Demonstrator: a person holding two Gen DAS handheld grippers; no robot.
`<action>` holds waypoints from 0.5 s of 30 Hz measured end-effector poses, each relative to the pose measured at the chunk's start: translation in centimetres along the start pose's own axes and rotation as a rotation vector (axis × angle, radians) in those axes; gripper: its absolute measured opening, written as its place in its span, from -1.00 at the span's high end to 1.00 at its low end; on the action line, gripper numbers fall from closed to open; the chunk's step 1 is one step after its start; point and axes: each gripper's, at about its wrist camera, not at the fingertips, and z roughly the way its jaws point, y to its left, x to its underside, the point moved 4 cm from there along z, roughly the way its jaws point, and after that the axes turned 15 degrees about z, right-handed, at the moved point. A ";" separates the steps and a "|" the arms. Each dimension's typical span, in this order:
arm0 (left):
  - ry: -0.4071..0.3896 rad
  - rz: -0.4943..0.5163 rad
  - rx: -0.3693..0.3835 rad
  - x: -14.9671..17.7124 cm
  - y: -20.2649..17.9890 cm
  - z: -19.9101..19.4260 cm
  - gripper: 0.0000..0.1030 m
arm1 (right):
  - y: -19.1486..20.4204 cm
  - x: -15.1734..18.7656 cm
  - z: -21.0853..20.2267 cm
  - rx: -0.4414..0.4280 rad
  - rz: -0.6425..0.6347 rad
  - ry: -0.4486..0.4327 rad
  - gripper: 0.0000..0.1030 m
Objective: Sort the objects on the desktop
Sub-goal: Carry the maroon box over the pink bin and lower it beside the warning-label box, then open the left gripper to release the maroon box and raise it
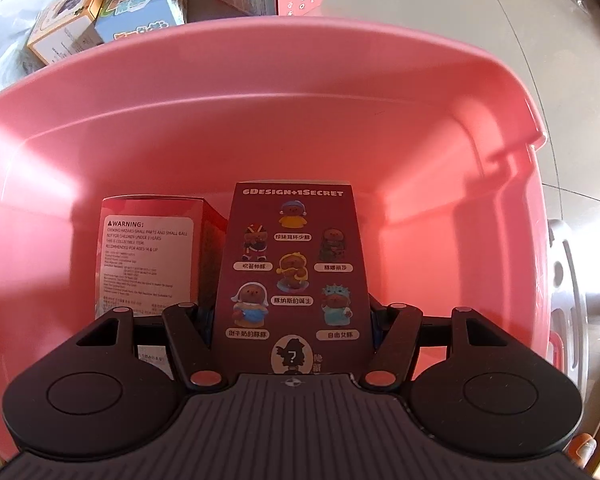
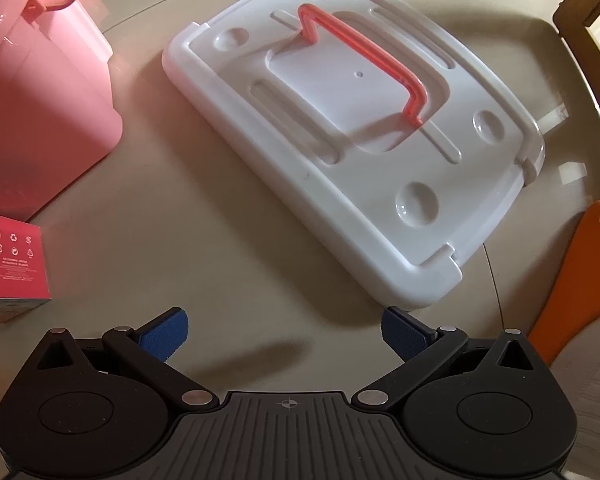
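In the left wrist view my left gripper [image 1: 290,320] is shut on a maroon toy box [image 1: 290,264] printed with small figures, held down inside the pink bin [image 1: 260,92]. A red box with a white warning label [image 1: 152,256] stands in the bin just left of it. In the right wrist view my right gripper [image 2: 284,338] hangs open above the bare beige table [image 2: 204,232], its blue pads [image 2: 164,336] wide apart with nothing between them. The bin's white lid [image 2: 340,140] with a coral handle [image 2: 364,60] lies flat ahead of it.
Several more toy boxes [image 1: 140,4] crowd the table beyond the bin's far wall. A pink box [image 2: 14,264] stands at the left of the right wrist view, below the pink bin's outer wall [image 2: 40,112]. An orange object [image 2: 580,272] sits at the right edge.
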 end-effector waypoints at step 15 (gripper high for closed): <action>-0.002 -0.018 0.057 0.0 -0.5 0.2 -0.25 | 0.0 0.1 0.3 0.007 -0.002 0.006 -0.99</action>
